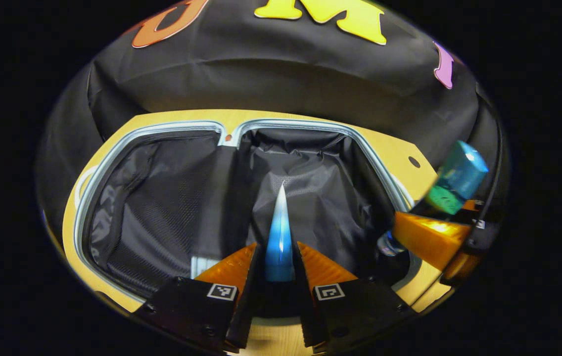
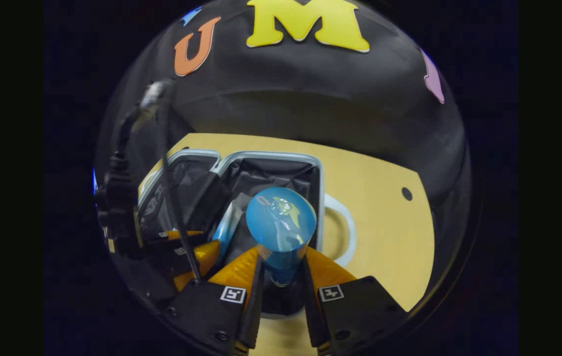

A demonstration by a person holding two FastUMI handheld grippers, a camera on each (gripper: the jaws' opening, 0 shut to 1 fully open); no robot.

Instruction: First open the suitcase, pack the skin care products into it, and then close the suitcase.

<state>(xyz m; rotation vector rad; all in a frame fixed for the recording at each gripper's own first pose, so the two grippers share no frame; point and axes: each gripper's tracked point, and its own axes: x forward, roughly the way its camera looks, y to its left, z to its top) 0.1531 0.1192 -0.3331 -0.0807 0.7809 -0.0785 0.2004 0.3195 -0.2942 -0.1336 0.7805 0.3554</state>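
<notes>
The suitcase [image 1: 162, 126] lies open on the table, both halves lined in black cloth. My left gripper [image 1: 278, 247] is shut on a blue tube [image 1: 280, 232] that tapers to a white tip and hangs over the right half. At the right of the left gripper view, my right gripper [image 1: 429, 237] carries a blue-green bottle [image 1: 459, 175] beside the case's right rim. In the right gripper view, the right gripper [image 2: 282, 257] is shut on that blue bottle [image 2: 281, 222], its round end facing the camera, above the suitcase [image 2: 271, 155]. The left gripper [image 2: 197, 257] with the tube [image 2: 224, 227] shows at the left.
The yellow wooden table [image 1: 395, 148] [image 2: 385, 222] has a small dark hole [image 2: 406, 194] towards its right back. A white suitcase handle [image 2: 348, 232] sticks out on the case's right side. Black cloth wall stands close behind the table.
</notes>
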